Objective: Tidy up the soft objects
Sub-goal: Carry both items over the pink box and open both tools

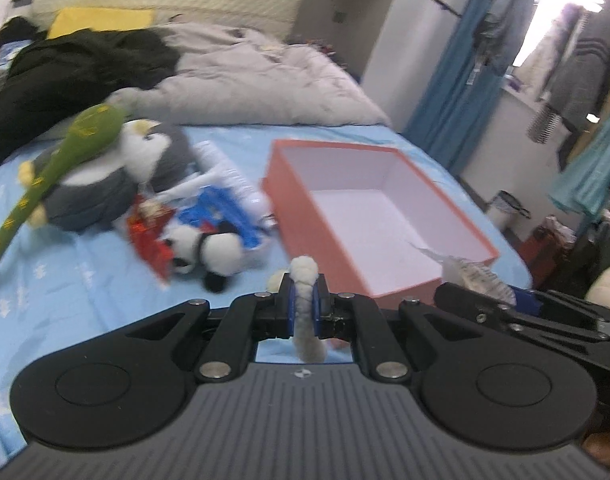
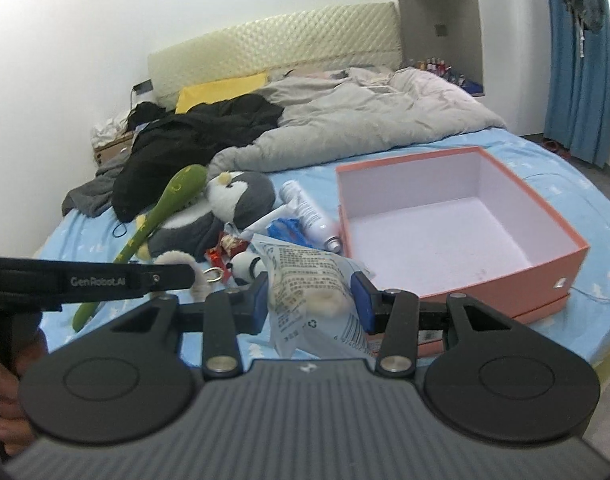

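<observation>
Your left gripper is pinched tight on a fuzzy white plush strip, with the open pink box sitting up at about 1 o'clock from it on the blue bedsheet. Your right gripper is clamped on a crinkly printed plastic packet, box off at 2 o'clock. The panda plush, penguin plush and green stuffed toy are piled around 10 o'clock of your left gripper.

Daylit room, blown-out window, motion-blurred left view, fisheye-bent edges, soft shadows
</observation>
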`<state>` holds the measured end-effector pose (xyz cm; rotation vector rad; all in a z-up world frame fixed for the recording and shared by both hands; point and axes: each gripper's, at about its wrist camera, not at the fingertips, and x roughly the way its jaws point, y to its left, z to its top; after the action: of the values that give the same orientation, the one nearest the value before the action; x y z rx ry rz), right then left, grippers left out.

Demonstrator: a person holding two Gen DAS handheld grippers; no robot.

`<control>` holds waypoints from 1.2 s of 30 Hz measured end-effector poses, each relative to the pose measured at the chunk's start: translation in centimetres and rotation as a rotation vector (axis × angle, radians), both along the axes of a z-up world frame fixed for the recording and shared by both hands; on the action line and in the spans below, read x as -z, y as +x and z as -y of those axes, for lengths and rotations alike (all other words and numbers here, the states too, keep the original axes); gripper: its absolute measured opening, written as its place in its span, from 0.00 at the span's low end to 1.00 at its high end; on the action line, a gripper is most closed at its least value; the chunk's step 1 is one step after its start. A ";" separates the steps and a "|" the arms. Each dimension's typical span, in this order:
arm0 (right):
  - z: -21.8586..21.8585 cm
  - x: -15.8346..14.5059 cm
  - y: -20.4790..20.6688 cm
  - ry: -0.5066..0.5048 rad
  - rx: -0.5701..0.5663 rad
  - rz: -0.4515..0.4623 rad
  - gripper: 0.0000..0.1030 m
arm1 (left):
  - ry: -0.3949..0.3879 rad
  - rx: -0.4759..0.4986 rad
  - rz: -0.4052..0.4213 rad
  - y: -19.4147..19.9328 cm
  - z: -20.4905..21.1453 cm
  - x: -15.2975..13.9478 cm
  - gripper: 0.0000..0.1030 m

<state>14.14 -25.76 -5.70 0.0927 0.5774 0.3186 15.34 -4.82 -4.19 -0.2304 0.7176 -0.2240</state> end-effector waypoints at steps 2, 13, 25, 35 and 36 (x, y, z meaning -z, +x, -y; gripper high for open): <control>1.1 -0.3 -0.4 0.001 0.025 0.004 0.45 | -0.007 0.028 0.005 0.1 1.4 -0.3 0.10; 6.1 -0.7 1.1 -0.004 0.146 0.016 0.45 | 0.002 0.180 0.007 5.7 8.5 -0.3 0.10; 11.3 -1.7 11.6 -0.054 0.217 -0.028 0.46 | 0.076 0.255 -0.043 18.3 13.0 0.1 0.10; 14.7 3.9 20.2 -0.020 0.247 -0.261 0.46 | 0.102 0.298 -0.237 27.3 16.3 5.3 0.10; 14.9 4.4 20.5 -0.024 0.247 -0.279 0.46 | 0.110 0.302 -0.251 27.8 16.6 5.8 0.10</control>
<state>34.69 -40.64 -10.07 0.1854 0.8373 0.0578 43.15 -21.44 -10.04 -0.0430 1.0116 -0.4474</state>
